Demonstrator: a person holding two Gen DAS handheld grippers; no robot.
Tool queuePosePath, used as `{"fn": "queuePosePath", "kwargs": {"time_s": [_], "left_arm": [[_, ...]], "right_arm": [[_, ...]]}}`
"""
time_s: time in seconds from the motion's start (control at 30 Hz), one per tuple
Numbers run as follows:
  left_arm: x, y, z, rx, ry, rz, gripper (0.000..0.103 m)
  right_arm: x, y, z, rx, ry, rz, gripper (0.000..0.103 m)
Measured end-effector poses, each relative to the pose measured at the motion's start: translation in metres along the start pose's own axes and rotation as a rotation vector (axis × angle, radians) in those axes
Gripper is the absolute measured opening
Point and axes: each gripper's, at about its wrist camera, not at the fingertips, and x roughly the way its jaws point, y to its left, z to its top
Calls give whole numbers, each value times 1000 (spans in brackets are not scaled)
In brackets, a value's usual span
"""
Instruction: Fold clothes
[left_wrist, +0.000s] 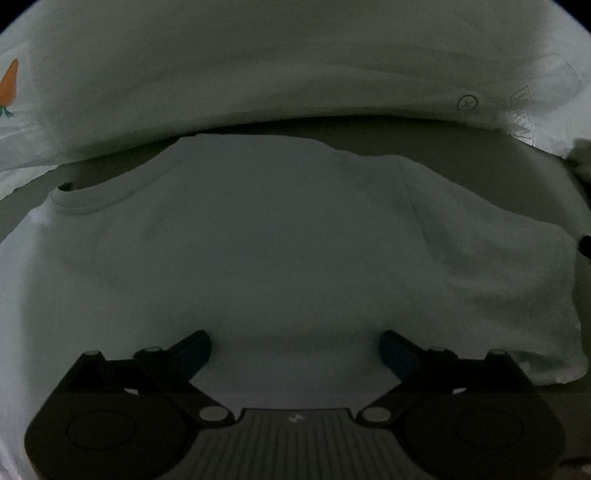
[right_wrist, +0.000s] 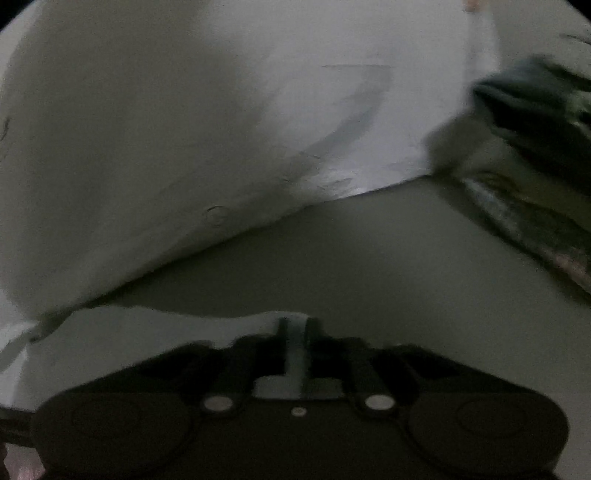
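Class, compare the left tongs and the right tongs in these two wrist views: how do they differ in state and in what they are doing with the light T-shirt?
The left tongs stand wide open and grip nothing; the right tongs are closed on a fold of the light T-shirt. The left tongs hang over the shirt's broad body, while the right tongs hold its edge, with bare surface ahead. The left view is sharp, the right blurred. Both are black and two-fingered.

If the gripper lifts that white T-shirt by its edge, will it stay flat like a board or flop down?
Probably flop: the white T-shirt lies soft and wrinkled, its edge wavy. It likely feels light, since the right gripper pinches only a thin fold of it. It may sag and drag rather than slide stiffly.
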Motion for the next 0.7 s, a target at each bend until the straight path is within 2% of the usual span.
{"fn": "queuePosePath", "kwargs": {"time_s": [0.1,0.17,0.27,0.33,0.4,0.43,0.47,0.53,0.57,0.6,0.67,0.7], "left_arm": [[-2,2,-3,-15,3,-5,99],[-5,2,-7,-24,7,-10,99],[-10,2,-14,-28,14,-20,99],[-12,1,-18,-19,22,-20,99],[-15,-1,-22,-6,32,-17,99],[-17,-1,-24,-2,38,-20,99],[-20,1,-26,-6,41,-25,99],[-30,7,-30,-15,38,-31,99],[-36,10,-32,-20,32,-32,99],[-43,14,-35,-25,25,-33,99],[-60,29,-43,-38,6,-27,99],[-69,37,-48,-45,-4,-24,99]], "right_arm": [[-19,-15,-6,98,25,20,45],[-30,-22,-13,160,80,64,44],[-41,-25,-25,207,187,132,45],[-43,-17,-35,188,217,157,46],[-44,-8,-45,161,237,180,35],[-44,-1,-48,127,237,196,13],[-42,5,-48,77,228,197,7],[-36,22,-48,-109,203,77,7],[-32,32,-48,-214,189,3,0],[-30,40,-48,-314,174,-82,1],[-32,41,-43,-365,156,-188,3],[-38,37,-37,-328,147,-187,5]]}}
